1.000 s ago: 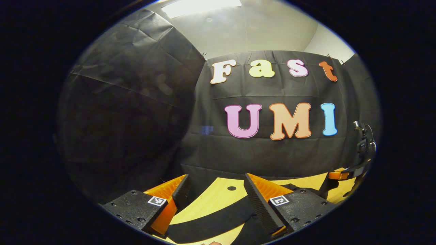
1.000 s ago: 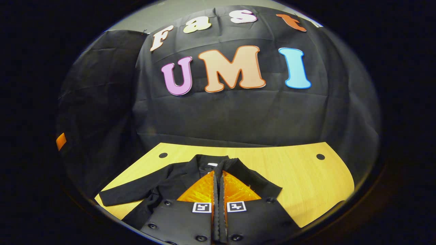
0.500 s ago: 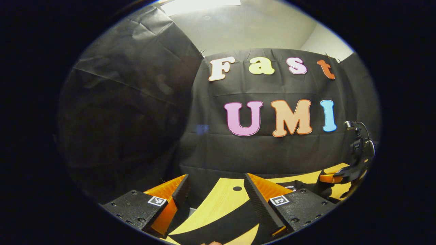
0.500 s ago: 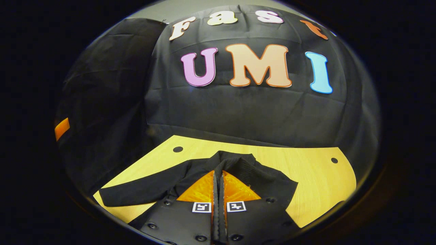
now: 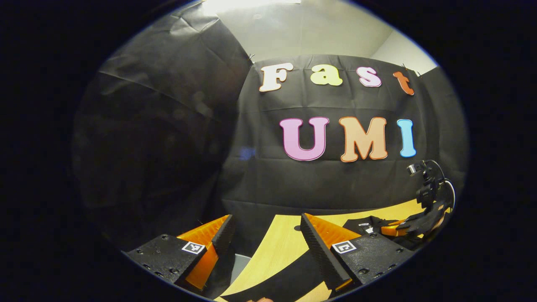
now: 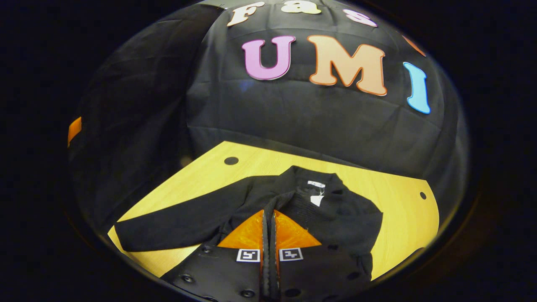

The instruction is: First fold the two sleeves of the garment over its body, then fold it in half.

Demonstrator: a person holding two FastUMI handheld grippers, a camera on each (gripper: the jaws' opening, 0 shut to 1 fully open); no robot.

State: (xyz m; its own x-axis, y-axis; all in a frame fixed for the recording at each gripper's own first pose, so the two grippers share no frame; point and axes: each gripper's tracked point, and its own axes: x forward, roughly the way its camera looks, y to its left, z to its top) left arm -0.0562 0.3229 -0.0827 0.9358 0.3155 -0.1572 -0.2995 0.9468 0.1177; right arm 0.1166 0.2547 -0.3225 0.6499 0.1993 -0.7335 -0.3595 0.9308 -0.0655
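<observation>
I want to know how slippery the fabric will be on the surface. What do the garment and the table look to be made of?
The garment looks like a soft, matte black knit or fleece: it drapes in limp folds without shine. The table looks like light wood or wood-look laminate with a smooth finish: fine straight grain lines show; which of the two is unclear.

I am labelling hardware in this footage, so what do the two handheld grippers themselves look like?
In the left gripper view, the left gripper has two wedge-shaped fingers with ribbed inner faces on flat black plates studded with screws, each bearing a small square black-and-white marker. The right gripper has the same build: black screwed plates, two square markers. Farther off in the left gripper view it carries a black camera mount with a looping cable.
</observation>
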